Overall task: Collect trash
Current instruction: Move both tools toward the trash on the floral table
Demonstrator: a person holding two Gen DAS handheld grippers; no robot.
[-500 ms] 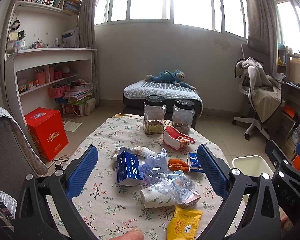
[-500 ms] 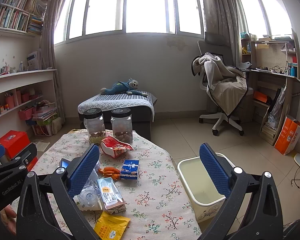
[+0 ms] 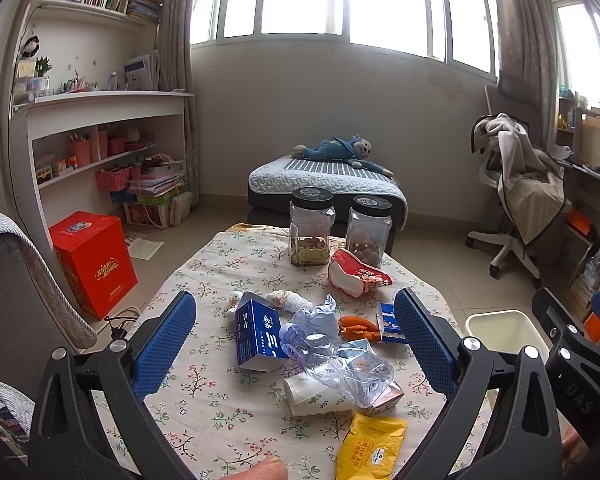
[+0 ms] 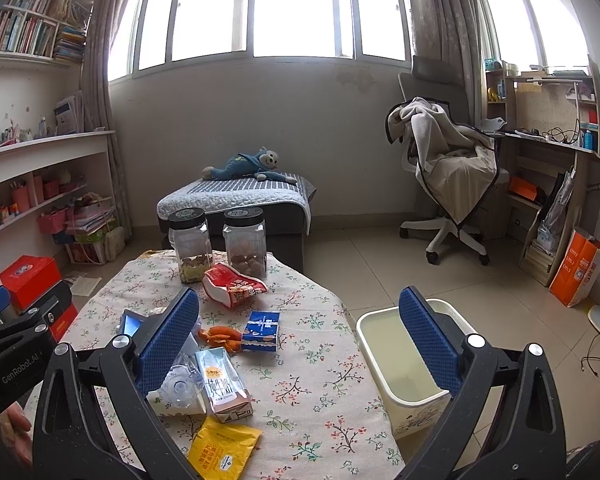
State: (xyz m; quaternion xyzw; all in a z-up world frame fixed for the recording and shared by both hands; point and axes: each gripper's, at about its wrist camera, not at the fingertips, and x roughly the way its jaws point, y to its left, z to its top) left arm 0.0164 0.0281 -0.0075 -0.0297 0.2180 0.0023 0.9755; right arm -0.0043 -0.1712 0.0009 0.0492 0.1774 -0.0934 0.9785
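Note:
Trash lies on a floral-cloth table (image 3: 204,280): a crushed clear plastic bottle (image 3: 336,364), a blue carton (image 3: 256,330), a white paper cup (image 3: 308,394), a yellow packet (image 3: 370,446), orange peel (image 3: 356,328), a small blue box (image 4: 262,330), a milk carton (image 4: 222,386) and a red snack bag (image 3: 356,276). A cream trash bin (image 4: 400,364) stands on the floor right of the table. My left gripper (image 3: 296,346) is open and empty above the pile. My right gripper (image 4: 300,346) is open and empty above the table's right edge.
Two black-lidded jars (image 3: 312,228) stand at the table's far end. Beyond are a low bed with a blue plush (image 3: 336,150), a draped office chair (image 4: 448,184) and desk at right, shelves and a red box (image 3: 92,260) at left.

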